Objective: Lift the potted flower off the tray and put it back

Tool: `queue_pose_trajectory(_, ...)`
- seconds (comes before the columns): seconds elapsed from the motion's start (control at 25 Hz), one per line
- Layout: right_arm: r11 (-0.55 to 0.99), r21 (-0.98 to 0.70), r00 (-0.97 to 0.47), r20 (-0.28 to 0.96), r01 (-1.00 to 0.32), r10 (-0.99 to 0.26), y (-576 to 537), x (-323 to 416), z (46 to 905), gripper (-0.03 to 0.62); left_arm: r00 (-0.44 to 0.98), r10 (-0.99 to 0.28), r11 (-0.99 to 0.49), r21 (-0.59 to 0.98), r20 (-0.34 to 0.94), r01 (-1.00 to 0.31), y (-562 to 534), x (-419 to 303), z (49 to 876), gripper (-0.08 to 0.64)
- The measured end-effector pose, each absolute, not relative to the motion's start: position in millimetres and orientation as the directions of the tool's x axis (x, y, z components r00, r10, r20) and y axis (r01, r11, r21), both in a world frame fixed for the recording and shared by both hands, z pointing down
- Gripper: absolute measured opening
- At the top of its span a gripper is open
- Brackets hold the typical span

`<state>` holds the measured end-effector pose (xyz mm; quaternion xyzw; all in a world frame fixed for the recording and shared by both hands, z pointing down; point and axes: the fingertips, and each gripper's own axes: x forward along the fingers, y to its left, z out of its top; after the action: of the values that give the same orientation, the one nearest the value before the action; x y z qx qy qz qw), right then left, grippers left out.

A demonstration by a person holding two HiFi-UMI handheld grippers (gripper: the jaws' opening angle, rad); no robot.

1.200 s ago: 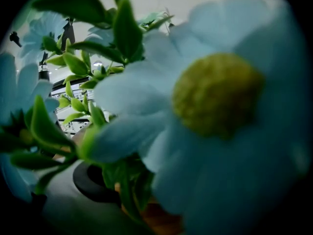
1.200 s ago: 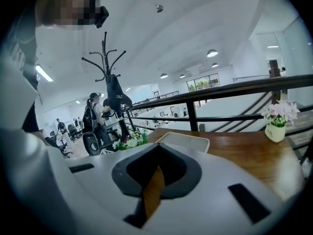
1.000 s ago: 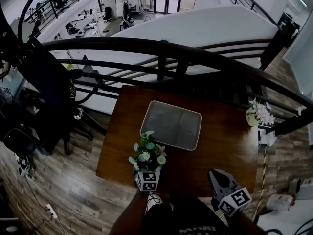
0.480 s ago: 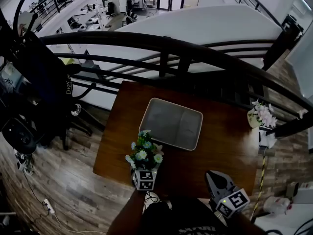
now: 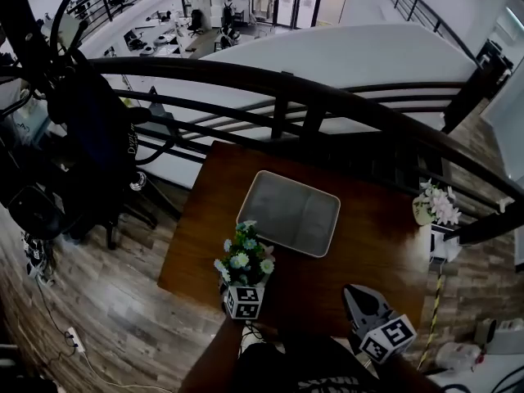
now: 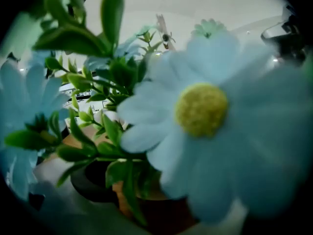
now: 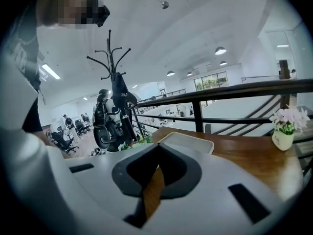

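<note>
Left gripper [image 5: 245,295] over the table's [image 5: 368,244] front edge, towards its front-left corner. Its jaws were clamped on the potted flower [image 5: 244,260]: the blooms stood directly ahead of its marker cube, towards the table's middle. In the left gripper view white petals and green leaves filled nearly the whole field. The dark pot [image 6: 92,184] sat low in the centre, with blurred pale jaw surfaces on either side of it. Whether the pot rested on the wood or hung above it could not be told.

The potted flower was off the tray [image 5: 288,211], just beside the tray's front-left corner and apart from it. The tray lay near the table's middle, nothing on it.

Right gripper [image 5: 357,293] over the front edge towards the front-right corner, well apart from the potted flower. Jaws drawn together, only a thin sliver of wood showing between them, nothing held.

A second small flower vase [image 5: 434,203] stood by the right edge.
</note>
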<state>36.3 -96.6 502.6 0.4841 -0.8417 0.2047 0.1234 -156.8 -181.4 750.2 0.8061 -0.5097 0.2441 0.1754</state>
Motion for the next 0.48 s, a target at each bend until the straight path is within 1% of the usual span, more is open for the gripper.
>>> queue_pose_trajectory(0.28, 0.469, -0.218, -0.517, 0.379, -0.856, -0.767, -87, 36, 487, -0.008, 0.364, -0.743, -0.415, 0.039, 0.562, -0.909, -158, -152, 733, 0.506)
queue_pose_trajectory(0.48, 0.49, -0.211, -0.534, 0.351, -0.846, -0.769, -83, 24, 476, -0.008, 0.363, -0.75, -0.407, 0.046, 0.553, -0.912, -136, -161, 726, 0.506)
